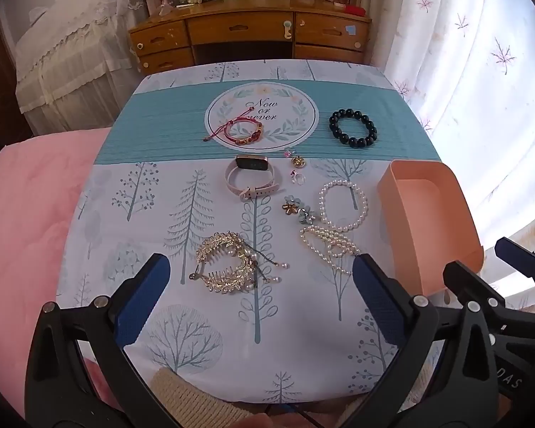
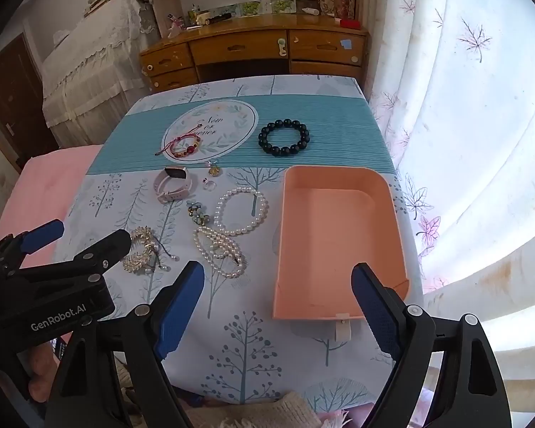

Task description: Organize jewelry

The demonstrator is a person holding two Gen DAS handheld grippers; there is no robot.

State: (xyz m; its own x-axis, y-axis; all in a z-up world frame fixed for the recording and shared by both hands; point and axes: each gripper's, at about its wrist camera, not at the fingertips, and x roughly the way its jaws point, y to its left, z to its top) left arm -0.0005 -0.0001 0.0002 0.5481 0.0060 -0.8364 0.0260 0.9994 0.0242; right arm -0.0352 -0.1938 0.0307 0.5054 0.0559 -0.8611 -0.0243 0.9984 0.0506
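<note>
Both grippers, left point(image 1: 260, 274) and right point(image 2: 278, 285), hang with jaws wide and empty over the tree-print worktop's point(image 1: 132, 249) near edge; the peach plastic tray point(image 2: 339, 235) hugs its right edge.

Daylight pours in from the right through the pale curtain point(image 1: 474, 82), which is blown out to near white in both views, while the left side of the room sits dimmer and browner. The worktop point(image 1: 182, 185) is evenly and softly lit, with only faint shadows under the pieces lying on it, and the print and small items read sharp in the centre. Fisheye bending curves the worktop edges and the wooden dresser point(image 2: 253, 50), detail smears toward the rim, and black corners vignette each frame.
</note>
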